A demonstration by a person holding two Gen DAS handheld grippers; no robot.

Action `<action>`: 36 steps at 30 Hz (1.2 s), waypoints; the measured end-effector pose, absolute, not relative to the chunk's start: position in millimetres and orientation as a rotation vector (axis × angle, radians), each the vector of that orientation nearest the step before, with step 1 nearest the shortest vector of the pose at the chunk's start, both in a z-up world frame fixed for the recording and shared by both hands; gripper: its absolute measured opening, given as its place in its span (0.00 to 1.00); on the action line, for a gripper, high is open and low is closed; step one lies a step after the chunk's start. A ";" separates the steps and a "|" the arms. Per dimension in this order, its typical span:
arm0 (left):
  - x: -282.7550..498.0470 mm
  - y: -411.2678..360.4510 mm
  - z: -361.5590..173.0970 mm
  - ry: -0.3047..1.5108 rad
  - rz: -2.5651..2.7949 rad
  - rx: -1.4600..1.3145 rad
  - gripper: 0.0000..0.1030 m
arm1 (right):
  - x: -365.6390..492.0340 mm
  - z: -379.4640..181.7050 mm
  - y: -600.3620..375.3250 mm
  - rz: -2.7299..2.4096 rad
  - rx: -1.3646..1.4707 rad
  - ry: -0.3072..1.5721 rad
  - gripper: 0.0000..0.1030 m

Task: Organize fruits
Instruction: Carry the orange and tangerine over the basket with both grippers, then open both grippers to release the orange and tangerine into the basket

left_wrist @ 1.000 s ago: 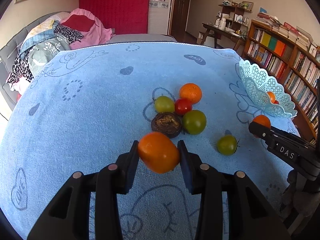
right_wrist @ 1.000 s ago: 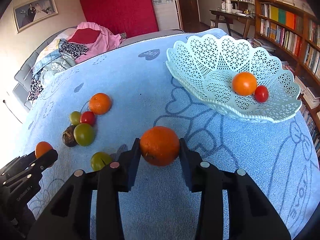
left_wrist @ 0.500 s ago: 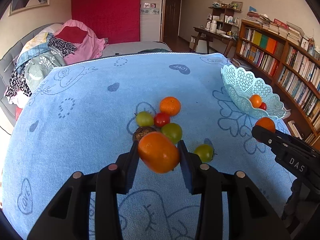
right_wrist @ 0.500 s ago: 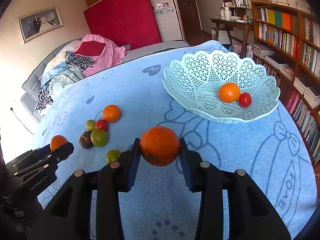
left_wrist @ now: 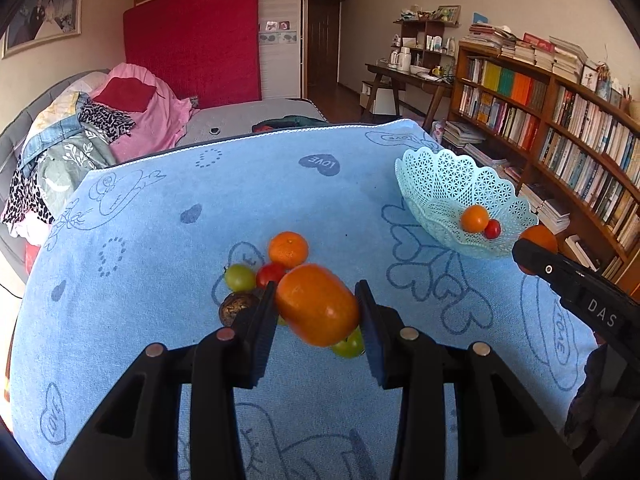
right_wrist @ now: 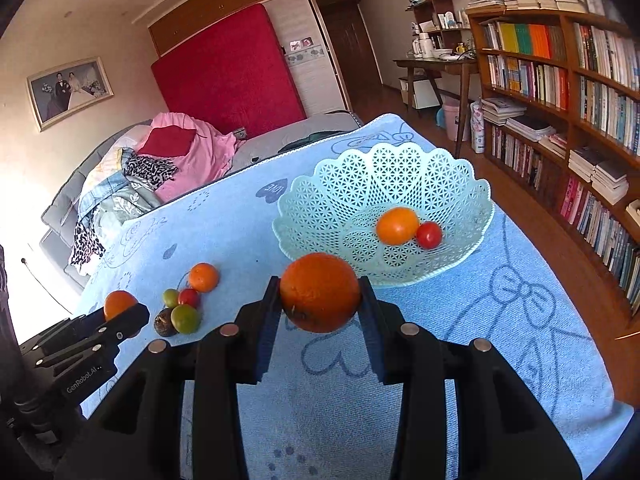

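Okay, both claws are carrying fruit above the blue towel (left_wrist: 168, 240) covering the tabletop. The left claw (left_wrist: 316, 312) is clamping an oblong orange fruit (left_wrist: 318, 304), its pads pressing on both sides. The right claw (right_wrist: 320, 298) is clamping a round orange (right_wrist: 320, 292) the same way, just in front of the basket's near rim in its own view. The pale green lattice basket (right_wrist: 352, 176) is sitting on the towel near the right edge, holding two things: an orange tomato (right_wrist: 397, 225) and a small red tomato (right_wrist: 429, 235), touching each other at the bottom. A loose cluster is lying on the towel, well apart from the basket: a mandarin (left_wrist: 288, 249), a red tomato (left_wrist: 270, 274), a green tomato (left_wrist: 239, 277), a dark brown wrinkled fruit (left_wrist: 236, 308), plus another green tomato (right_wrist: 185, 319). One more green one (left_wrist: 349, 345) is showing partly under the left claw's fruit.
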State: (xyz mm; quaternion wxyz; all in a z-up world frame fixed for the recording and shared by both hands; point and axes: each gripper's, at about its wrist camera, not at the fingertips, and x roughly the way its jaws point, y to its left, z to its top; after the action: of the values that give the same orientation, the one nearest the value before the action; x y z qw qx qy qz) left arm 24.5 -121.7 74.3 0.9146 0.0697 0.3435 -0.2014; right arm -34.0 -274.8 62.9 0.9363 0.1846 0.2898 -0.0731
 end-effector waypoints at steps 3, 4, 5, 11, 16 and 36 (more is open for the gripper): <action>26.4 -135.0 78.3 0.700 -0.432 0.152 0.38 | -37.7 64.5 -285.9 -0.164 0.388 0.579 0.38; 27.4 -140.2 79.5 0.695 -0.435 0.158 0.38 | -37.1 65.3 -288.9 -0.168 0.391 0.575 0.38; 28.1 -145.3 80.3 0.690 -0.439 0.163 0.38 | -37.5 65.9 -292.3 -0.174 0.394 0.571 0.38; 36.8 -174.5 81.9 0.677 -0.466 0.181 0.38 | -36.6 67.8 -313.3 -0.204 0.412 0.556 0.38; 46.1 -195.5 84.9 0.669 -0.501 0.182 0.38 | -32.4 67.2 -323.7 -0.227 0.420 0.550 0.38; 73.8 -264.4 78.6 0.683 -0.605 0.214 0.38 | 2.2 45.8 -356.0 -0.275 0.446 0.585 0.38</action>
State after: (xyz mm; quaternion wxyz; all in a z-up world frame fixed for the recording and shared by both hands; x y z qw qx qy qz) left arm 73.8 -264.4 78.6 0.8922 0.1033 0.3290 -0.2918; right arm 2.2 -356.0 45.8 0.9239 0.2174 0.2849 -0.1338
